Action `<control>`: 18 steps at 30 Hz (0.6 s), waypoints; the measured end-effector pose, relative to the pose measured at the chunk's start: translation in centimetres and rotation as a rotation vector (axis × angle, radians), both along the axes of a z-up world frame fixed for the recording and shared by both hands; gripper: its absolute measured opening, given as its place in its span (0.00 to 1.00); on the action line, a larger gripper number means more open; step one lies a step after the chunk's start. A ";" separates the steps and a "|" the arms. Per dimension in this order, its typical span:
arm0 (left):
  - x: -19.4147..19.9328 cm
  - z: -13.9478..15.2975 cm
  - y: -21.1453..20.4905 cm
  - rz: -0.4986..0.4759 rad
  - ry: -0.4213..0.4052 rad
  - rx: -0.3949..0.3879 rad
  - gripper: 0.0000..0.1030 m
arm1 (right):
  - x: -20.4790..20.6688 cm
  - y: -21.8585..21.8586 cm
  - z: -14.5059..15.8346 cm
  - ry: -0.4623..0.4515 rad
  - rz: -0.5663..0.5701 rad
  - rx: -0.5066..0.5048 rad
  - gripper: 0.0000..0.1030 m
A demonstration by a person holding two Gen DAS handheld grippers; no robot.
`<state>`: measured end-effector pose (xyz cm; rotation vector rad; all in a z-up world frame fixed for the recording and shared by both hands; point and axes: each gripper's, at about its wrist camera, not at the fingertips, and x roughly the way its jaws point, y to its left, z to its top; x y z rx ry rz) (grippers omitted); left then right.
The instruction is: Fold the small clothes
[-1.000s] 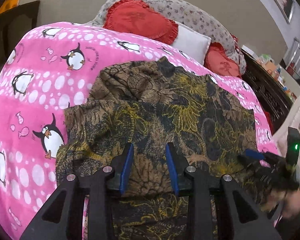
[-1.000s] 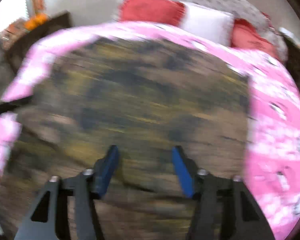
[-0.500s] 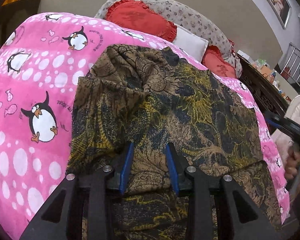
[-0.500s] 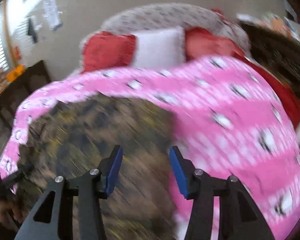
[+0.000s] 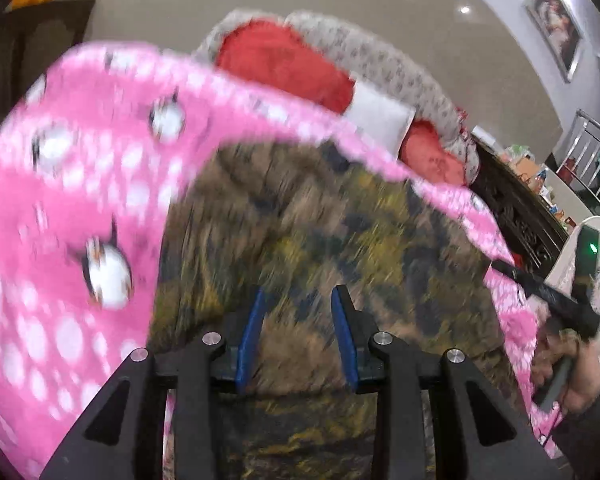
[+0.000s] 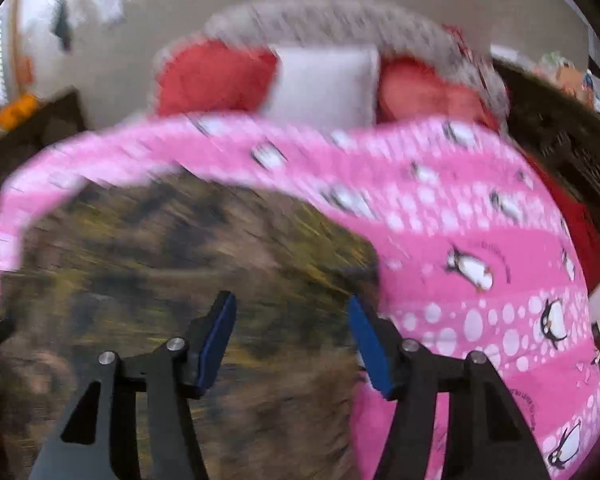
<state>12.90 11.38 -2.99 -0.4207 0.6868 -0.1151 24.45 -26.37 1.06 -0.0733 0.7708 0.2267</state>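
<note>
A brown, dark-blue and yellow batik garment [image 5: 320,232] lies spread on a pink penguin-print blanket [image 5: 60,200]. It also shows in the right wrist view [image 6: 160,248], blurred by motion. My left gripper [image 5: 298,304] is open and empty, just above the garment's near part. My right gripper [image 6: 292,312] is open and empty, over the garment's right edge where it meets the blanket [image 6: 480,280]. The right gripper and the hand holding it show at the right in the left wrist view [image 5: 556,304].
Red cushions [image 5: 284,60], a white pillow [image 5: 380,116] and a grey floral pillow [image 5: 400,68] lie at the bed's head. A dark carved wooden bed frame [image 5: 520,220] runs along the right side. A dark cabinet [image 5: 32,40] stands at the far left.
Both views are blurred by motion. The left gripper has shifted over the garment's near part. The right gripper has swung back left, from over the blanket to the garment's right edge. Both jaws stay open.
</note>
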 end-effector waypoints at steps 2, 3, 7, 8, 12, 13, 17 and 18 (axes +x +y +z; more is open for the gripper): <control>1.1 0.9 -0.3 0.013 -0.019 0.051 0.12 | -2.1 1.2 0.6 -0.011 0.064 0.032 0.71; 1.9 0.6 -0.1 0.024 -0.002 0.061 0.12 | -3.0 2.2 0.1 0.006 0.087 0.026 0.71; 5.1 -3.8 1.1 0.045 0.150 0.063 0.12 | -4.1 3.6 -3.8 0.114 0.070 -0.032 0.72; 4.7 -3.8 1.6 0.052 0.118 0.023 0.12 | -4.0 3.6 -5.4 0.139 0.066 -0.042 0.76; 4.5 -4.2 2.5 0.051 0.104 -0.043 0.12 | -5.0 3.8 -6.0 0.080 0.076 -0.037 0.81; 4.4 -4.3 2.5 0.051 0.104 -0.039 0.12 | -4.9 4.0 -6.1 0.076 0.076 -0.049 0.82; 4.4 -4.1 1.6 0.052 0.120 0.025 0.12 | -4.9 4.1 -6.3 0.074 0.076 -0.051 0.83; 4.8 -3.8 0.9 0.048 0.130 0.050 0.12 | -5.0 4.2 -6.3 0.071 0.076 -0.055 0.83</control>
